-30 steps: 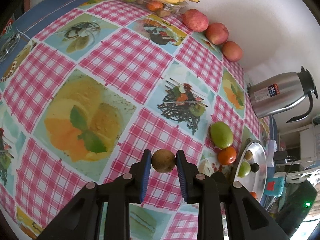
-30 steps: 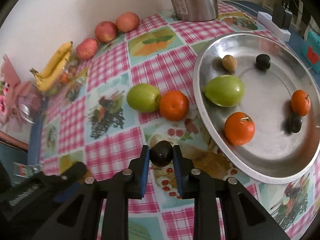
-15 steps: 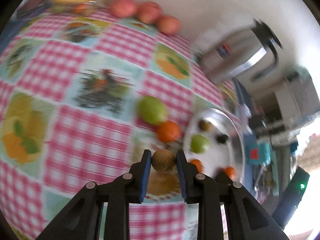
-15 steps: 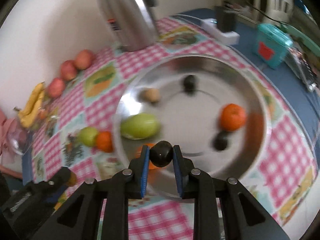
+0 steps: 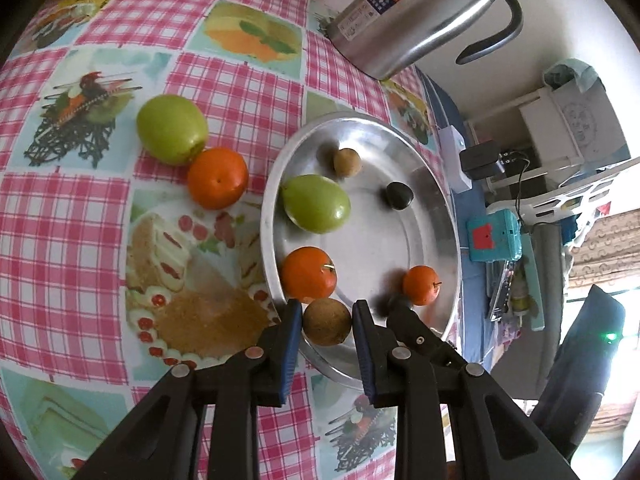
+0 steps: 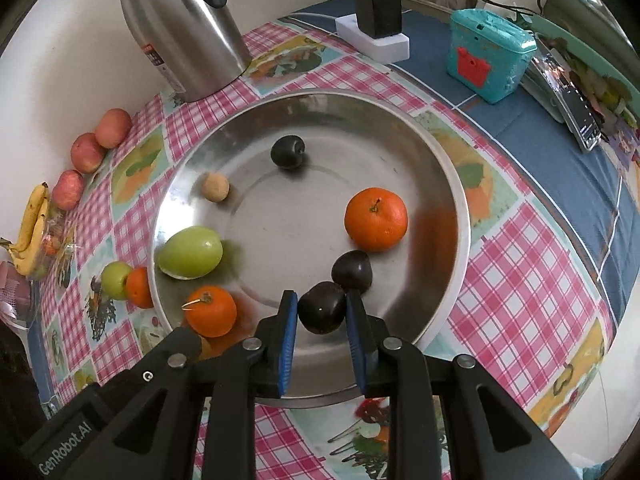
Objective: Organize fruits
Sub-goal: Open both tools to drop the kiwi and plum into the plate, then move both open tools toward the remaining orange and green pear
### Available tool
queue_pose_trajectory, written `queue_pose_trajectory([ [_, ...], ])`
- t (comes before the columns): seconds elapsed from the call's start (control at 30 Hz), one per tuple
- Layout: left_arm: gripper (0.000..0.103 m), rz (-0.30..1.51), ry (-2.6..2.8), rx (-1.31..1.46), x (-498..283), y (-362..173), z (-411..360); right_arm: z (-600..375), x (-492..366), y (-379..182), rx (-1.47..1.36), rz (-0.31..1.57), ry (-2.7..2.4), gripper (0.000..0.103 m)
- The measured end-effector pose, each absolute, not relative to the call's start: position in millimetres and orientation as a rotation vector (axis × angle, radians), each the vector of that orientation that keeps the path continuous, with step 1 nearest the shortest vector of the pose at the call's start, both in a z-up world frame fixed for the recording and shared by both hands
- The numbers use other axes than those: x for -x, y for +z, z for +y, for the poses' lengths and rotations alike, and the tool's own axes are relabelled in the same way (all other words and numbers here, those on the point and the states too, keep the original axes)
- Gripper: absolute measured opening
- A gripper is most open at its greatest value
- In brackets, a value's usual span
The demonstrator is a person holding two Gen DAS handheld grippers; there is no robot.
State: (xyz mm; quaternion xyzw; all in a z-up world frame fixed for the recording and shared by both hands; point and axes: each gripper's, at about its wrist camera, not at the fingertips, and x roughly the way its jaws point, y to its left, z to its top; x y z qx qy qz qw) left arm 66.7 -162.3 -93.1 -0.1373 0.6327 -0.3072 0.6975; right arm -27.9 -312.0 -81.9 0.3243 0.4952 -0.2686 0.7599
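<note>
Worktop [image 5: 224,80] under a pink-check printed cloth; largest item on it a steel kettle [image 6: 180,28] standing against the wall, clear of the sorting area.

Round steel tray [image 6: 460,216] is the collection point. It holds a green fruit [image 6: 189,253], two oranges [image 6: 376,219], two dark plums [image 6: 287,152] and one small brown fruit [image 6: 215,187], spaced apart, probably so nothing rolls together.

Off the tray, at its far-left rim: a green apple [image 5: 172,129] touching a loose orange [image 5: 218,178]. Not yet collected. Red apples [image 6: 113,128] and bananas [image 6: 30,236] line the wall, well apart from the tray.

Left gripper [image 5: 326,322] pinches a round brown fruit [image 5: 327,322] across its middle, poised at the tray's near rim beside an orange. Whether it touches the metal, cannot tell.

Right gripper [image 6: 321,312] is clamped on a dark plum [image 6: 322,312], just inside the near rim, close beside a plum already lying there, likely grouping like with like.

Judgement: both fruits are at the drop-off stage; release needs them low over open metal to stop rolling.
</note>
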Motion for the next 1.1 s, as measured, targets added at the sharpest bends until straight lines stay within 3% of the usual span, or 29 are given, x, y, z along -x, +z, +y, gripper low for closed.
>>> queue_pose_trajectory([
  [0.07, 0.035, 1.415, -0.693, 0.323, -67, -93, -161, -312, 27, -82, -0.7, 1.082, -0.589, 0.029],
  [0.13, 0.042, 1.415, -0.698, 0.337, -68, -93, -159, -312, 27, -80, -0.697, 1.075, -0.595, 0.038],
  [0.33, 0.044, 1.378, -0.665, 0.354, -77, -85, -145, -308, 27, -70, -0.686, 1.024, -0.589, 0.04],
  [0.37, 0.05, 1.358, -0.644, 0.353, -81, -82, -140, -306, 25, -67, -0.675, 1.01, -0.58, 0.041],
  [0.43, 0.064, 1.305, -0.575, 0.325, -88, -76, -125, -300, 21, -62, -0.657, 0.988, -0.557, 0.056],
  [0.53, 0.07, 1.253, -0.458, 0.27, -99, -72, -104, -290, 9, -57, -0.625, 0.976, -0.508, 0.058],
  [0.77, 0.103, 1.211, -0.192, 0.173, -119, -79, -61, -256, -27, -56, -0.544, 1.008, -0.377, 0.069],
  [0.9, 0.103, 1.184, -0.121, 0.206, -127, -80, -38, -232, -51, -57, -0.491, 1.034, -0.299, 0.075],
  [1.1, 0.103, 1.16, -0.072, 0.26, -145, -76, -20, -208, -79, -56, -0.398, 1.048, -0.214, 0.076],
])
